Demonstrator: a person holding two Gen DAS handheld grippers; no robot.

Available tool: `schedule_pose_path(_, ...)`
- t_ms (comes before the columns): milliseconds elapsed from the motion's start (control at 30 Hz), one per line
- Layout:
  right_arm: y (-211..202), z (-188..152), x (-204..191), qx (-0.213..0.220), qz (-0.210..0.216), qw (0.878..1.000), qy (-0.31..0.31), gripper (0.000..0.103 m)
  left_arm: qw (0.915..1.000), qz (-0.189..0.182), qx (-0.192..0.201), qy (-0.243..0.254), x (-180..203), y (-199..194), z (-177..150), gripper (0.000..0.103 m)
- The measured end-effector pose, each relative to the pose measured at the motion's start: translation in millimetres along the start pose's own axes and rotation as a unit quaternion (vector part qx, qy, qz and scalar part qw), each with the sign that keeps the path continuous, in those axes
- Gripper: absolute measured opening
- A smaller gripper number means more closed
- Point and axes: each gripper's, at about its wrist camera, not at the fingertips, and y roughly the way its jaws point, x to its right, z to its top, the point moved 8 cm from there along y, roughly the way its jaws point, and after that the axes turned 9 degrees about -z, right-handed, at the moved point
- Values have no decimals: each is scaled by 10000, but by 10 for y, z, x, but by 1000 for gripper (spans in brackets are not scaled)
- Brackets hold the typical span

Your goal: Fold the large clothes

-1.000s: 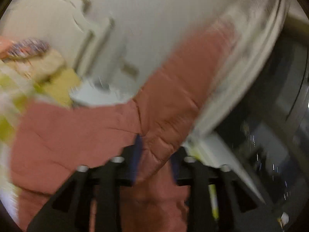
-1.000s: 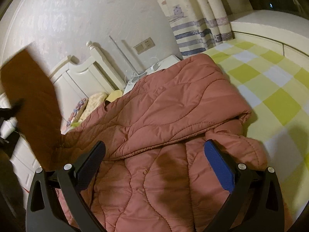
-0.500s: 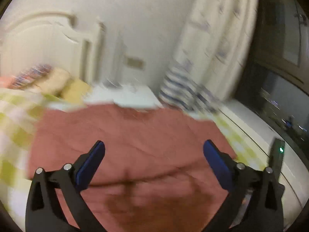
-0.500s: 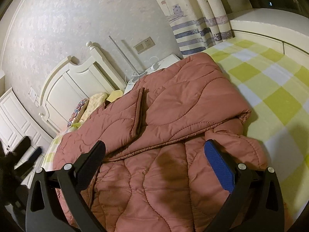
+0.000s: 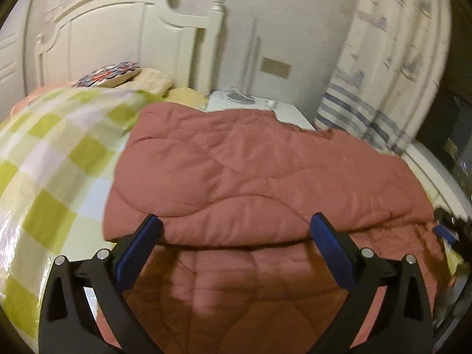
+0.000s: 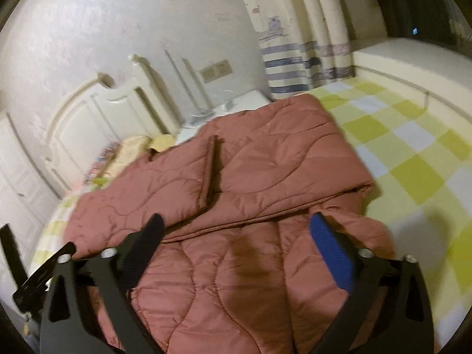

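Rust-pink quilted coat [image 6: 236, 194] is now lying on the checked bedspread [image 6: 413, 159], its sleeve freshly folded across the body; left gripper [image 5: 234, 246], having released it, and right gripper [image 6: 236, 246] are both hovering spread and empty above.

The quilted jacket [image 5: 250, 177] lies on the bed [image 5: 53, 177], its upper layer folded over the lower part. The headboard [image 5: 118, 35] stands behind the bed, with the pillows [image 5: 124, 73] directly before it. The nightstand [image 5: 259, 106] sits behind the jacket, against the wall. The curtain [image 5: 392, 73] hangs to the right of the nightstand. In the right wrist view, a sleeve [image 6: 153, 188] lies across the jacket's left half.
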Motion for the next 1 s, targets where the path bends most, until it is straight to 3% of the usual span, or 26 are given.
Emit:
schedule_pose_path(100, -153, 130, -284, 183, 197, 9994, -206, 87, 10000, -56, 1, -27, 25, -10, -9, 101)
schedule_pose_path(200, -149, 293, -778, 477, 78, 9923, -1138, 86, 9996, -165, 15, -224, -36, -24, -26, 101)
schedule_pose_path(267, 8, 336, -1027, 429, -1, 9865, -1582, 79, 9993, -210, 47, -304, -33, -25, -10, 101)
schedule_pose_path(333, 279, 285, -1194, 69, -27, 9829, -1838, 76, 9991, -233, 55, -344, -30, -25, -8, 101)
schedule_pose_path(400, 492, 163, -1230, -315, -79, 9788, -2023, 76, 9991, -239, 64, -357, -30, -28, -7, 101)
schedule_pose_path(467, 737, -78, -1176, -701, -439, 9658, -2459, 78, 9990, -247, 108, -366, -28, -49, 0, 101)
schedule_pose_path(500, 792, -171, -1135, -635, -479, 9629, -2580, 78, 9989, -251, 151, -379, -30, -69, 10, 101)
schedule_pose_path(633, 780, -181, -1038, -630, -359, 9705, -2299, 81, 9951, -599, 458, -635, -23, -227, 192, 101)
schedule_pose_path(733, 794, -174, -1052, -618, -368, 9707, -2294, 82, 9895, -902, 558, -985, -73, -245, 581, 101)
schedule_pose_path(833, 790, -182, -1051, -617, -340, 9714, -2266, 83, 9863, -1121, 299, -1177, -165, -17, 857, 101)
schedule_pose_path(867, 784, -177, -1056, -620, -334, 9716, -2258, 83, 9834, -1202, -41, -1355, -253, 228, 869, 101)
schedule_pose_path(967, 770, -173, -1063, -630, -297, 9725, -2224, 84, 9702, -1239, -941, -1856, -469, 760, 606, 100)
schedule_pose_path(1000, 772, -161, -1060, -632, -280, 9727, -2217, 84, 9738, -1247, -850, -1701, -472, 786, 585, 101)
